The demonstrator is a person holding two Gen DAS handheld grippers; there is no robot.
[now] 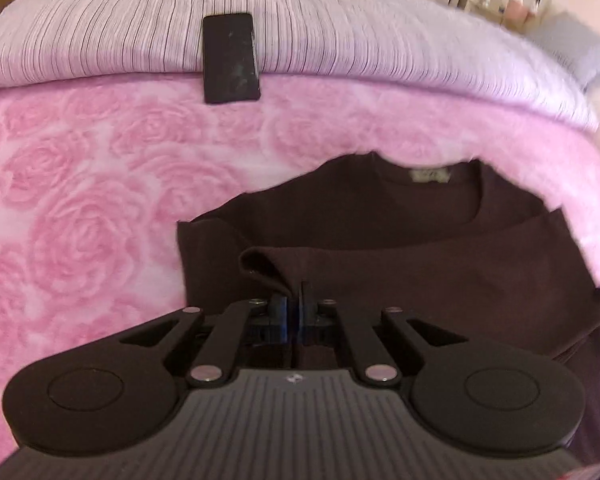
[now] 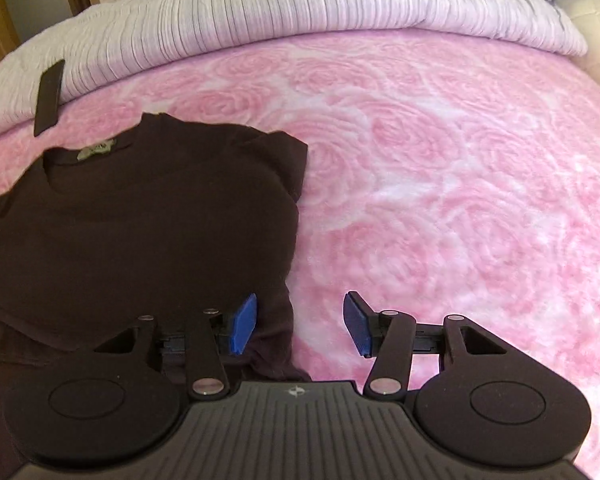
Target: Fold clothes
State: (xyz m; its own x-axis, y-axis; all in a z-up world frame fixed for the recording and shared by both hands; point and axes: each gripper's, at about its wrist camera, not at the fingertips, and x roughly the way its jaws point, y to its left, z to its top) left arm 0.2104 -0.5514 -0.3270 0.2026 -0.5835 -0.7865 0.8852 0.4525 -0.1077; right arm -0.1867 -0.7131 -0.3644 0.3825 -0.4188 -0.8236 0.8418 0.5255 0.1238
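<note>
A dark brown t-shirt (image 1: 400,256) lies on a pink rose-patterned blanket (image 1: 80,208), its collar and label at the far side. My left gripper (image 1: 294,308) is shut on a fold of the t-shirt's fabric and holds it raised over the shirt's body. In the right wrist view the t-shirt (image 2: 140,220) fills the left half, with one sleeve folded in at its right side. My right gripper (image 2: 300,324) is open and empty, its blue pads (image 2: 244,324) straddling the shirt's lower right edge just above the blanket (image 2: 460,200).
A black phone (image 1: 230,58) lies at the blanket's far edge against a striped lilac duvet (image 1: 120,32); it also shows in the right wrist view (image 2: 49,96). The duvet (image 2: 300,4) runs along the back. A grey pillow (image 1: 576,50) and furniture are at the far right.
</note>
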